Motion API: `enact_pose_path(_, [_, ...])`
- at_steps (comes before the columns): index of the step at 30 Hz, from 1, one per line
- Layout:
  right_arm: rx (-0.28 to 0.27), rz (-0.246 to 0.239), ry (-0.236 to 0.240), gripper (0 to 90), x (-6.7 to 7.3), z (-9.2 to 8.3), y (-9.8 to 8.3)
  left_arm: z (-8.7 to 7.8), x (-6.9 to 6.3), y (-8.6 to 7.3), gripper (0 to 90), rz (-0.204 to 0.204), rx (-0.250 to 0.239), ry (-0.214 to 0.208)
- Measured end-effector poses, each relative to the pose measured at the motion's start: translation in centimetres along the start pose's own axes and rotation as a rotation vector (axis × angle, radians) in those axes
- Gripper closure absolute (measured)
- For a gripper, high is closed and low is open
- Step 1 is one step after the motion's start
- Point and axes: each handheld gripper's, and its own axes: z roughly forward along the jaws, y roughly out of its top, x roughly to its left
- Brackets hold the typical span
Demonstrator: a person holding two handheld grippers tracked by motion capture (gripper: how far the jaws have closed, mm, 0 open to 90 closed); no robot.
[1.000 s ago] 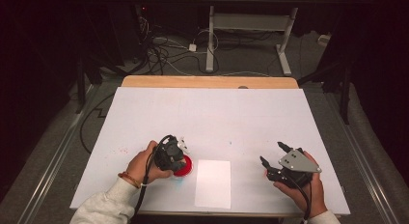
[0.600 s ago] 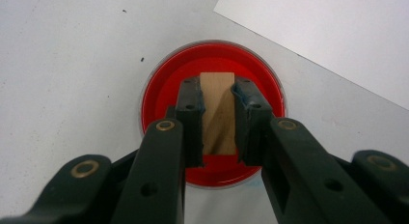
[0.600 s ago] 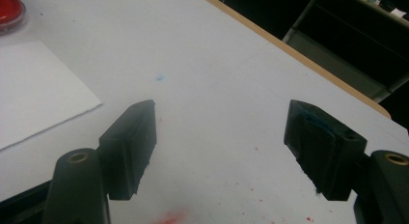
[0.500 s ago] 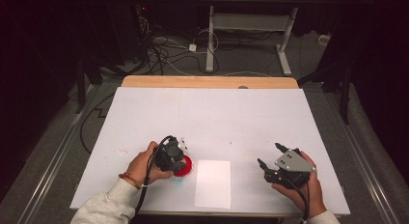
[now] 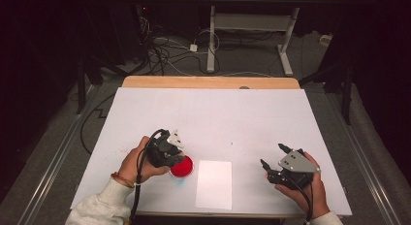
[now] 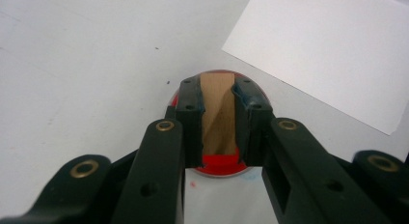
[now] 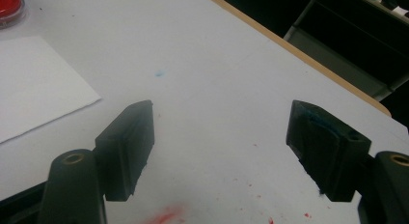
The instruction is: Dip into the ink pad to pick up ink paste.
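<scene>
Tongs on the left (image 6: pixel 218 96) sit clenched on a small pale wooden block (image 6: pixel 218 113), seen in the left gripper view near the centre of the frame, with the block pinched upright between the two black pads. Directly behind the block lies a round red ink pad in a shallow clear dish (image 6: pixel 219 166), and whether the block touches it I cannot tell. In the high view the left tongs (image 5: pixel 174 146) appear at lower left of centre, the red dish (image 5: pixel 182 167) showing just below and right of them. A blank white rectangular sheet of paper (image 5: pixel 213 184) lies flat just right of the dish, near the bench's front edge. The white-topped bench (image 5: pixel 213 113) has a tan wooden strip along its far edge. At the lower right of the high view the right tongs (image 5: pixel 275 157) are released, resting in the hand low over the bench; the right gripper view shows the jaws spread wide over bare bench (image 7: pixel 217 118) with faint red and blue smudges
</scene>
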Motion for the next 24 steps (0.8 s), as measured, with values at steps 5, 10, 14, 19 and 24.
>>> enact_pose_path(5, [-0.004,-0.001,-0.005,25.9,0.0,-0.3,0.0,-1.3,0.1,-0.1,73.6,0.003,-0.024,0.018])
enact_pose_path(10, [-0.006,-0.001,-0.009,25.9,0.0,-0.4,0.0,-2.6,0.1,-0.2,73.6,-0.001,-0.057,0.038])
enact_pose_path(14, [-0.007,-0.003,-0.007,25.9,-0.1,-0.5,0.0,-3.3,-0.1,-0.1,73.5,0.006,-0.07,0.044])
enact_pose_path(19, [0.001,-0.006,-0.009,25.9,0.0,-0.4,0.0,-2.5,-0.4,0.1,73.5,0.023,-0.039,0.041])
enact_pose_path(24, [0.004,-0.013,-0.005,25.8,0.1,-0.3,0.0,-0.6,-0.4,0.3,73.6,0.035,0.001,0.009])
